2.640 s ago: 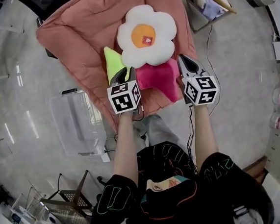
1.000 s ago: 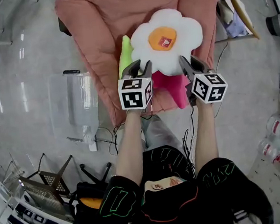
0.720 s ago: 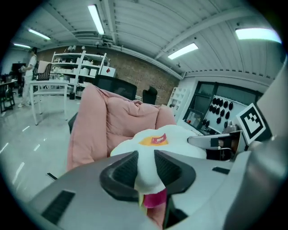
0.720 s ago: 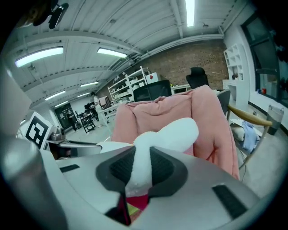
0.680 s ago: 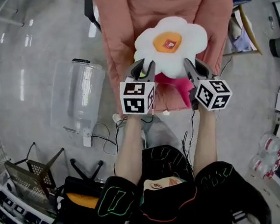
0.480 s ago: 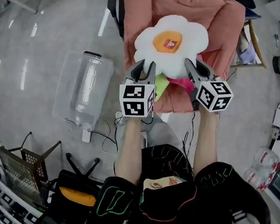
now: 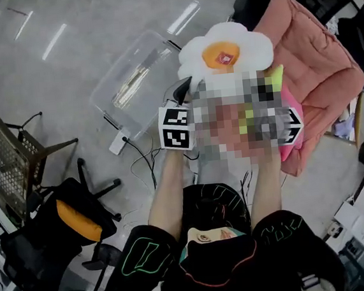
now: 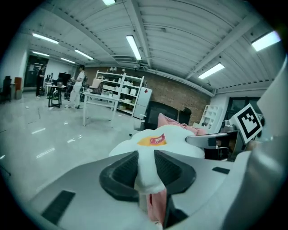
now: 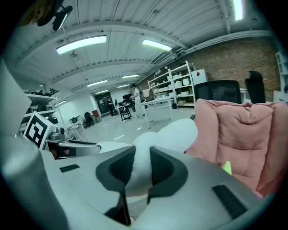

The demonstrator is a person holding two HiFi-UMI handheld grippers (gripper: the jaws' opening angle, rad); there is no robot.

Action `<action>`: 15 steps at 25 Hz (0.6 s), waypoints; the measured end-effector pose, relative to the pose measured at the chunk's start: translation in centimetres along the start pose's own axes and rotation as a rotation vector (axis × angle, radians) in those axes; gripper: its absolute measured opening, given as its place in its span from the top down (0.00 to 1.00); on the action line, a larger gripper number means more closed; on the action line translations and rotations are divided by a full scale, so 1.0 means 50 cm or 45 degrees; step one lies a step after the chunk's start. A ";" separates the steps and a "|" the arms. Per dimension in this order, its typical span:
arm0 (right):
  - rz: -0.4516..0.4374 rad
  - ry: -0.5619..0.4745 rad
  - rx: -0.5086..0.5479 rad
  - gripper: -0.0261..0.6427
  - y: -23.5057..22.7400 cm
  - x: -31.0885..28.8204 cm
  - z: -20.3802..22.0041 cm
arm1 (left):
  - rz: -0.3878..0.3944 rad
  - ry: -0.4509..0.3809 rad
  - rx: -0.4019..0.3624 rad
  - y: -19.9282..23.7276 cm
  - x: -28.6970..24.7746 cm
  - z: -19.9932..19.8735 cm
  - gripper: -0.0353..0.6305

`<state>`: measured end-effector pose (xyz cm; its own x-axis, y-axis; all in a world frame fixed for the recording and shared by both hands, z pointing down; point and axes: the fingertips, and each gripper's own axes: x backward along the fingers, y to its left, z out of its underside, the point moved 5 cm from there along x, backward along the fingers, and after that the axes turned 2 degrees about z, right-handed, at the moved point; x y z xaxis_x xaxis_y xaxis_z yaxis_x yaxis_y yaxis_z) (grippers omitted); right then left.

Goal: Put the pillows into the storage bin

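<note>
Holding the flower pillow (image 7: 224, 54) up off the floor (image 7: 66, 69) between two grippers. Pinching one white petal in the left gripper (image 8: 145, 170), both pads sunk into the plush, with a pale pink fold caught just beneath. Pinching another white petal in the right gripper (image 9: 138, 173) the same way, narrow and tight on the stuffing. Keeping the orange middle and red tag face up in the head view. Hanging there just right of the clear bin (image 7: 134, 76), not inside it, with the bin down on the grey floor. Showing a green pillow (image 7: 277, 75) and a magenta pillow (image 7: 292, 150) close by the right gripper, against the pink chair (image 7: 318, 64); cannot tell whether either is held. Showing also, well apart at lower left, a black chair (image 7: 67, 220) with an orange patch and a wire basket (image 7: 3, 152), plus cables (image 7: 142, 161) trailing on the floor near the bin
</note>
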<state>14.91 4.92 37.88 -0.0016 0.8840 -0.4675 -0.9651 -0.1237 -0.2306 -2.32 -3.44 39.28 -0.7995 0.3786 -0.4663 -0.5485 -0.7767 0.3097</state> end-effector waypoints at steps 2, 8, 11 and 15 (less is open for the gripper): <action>-0.067 0.040 0.032 0.84 0.062 -0.048 0.013 | -0.063 -0.004 0.044 0.063 0.041 0.022 0.79; -0.240 0.143 0.090 0.84 0.220 -0.204 0.071 | -0.219 0.005 0.149 0.249 0.127 0.092 0.78; -0.375 0.244 0.125 0.83 0.288 -0.282 0.116 | -0.345 0.038 0.233 0.319 0.171 0.144 0.78; -0.477 0.317 0.164 0.83 0.348 -0.385 0.158 | -0.438 0.057 0.297 0.412 0.179 0.191 0.78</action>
<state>-3.90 -10.71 49.61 0.4005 0.7202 -0.5665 -0.9121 0.2541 -0.3219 -23.11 -11.22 49.39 -0.5514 0.5700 -0.6091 -0.8266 -0.4721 0.3065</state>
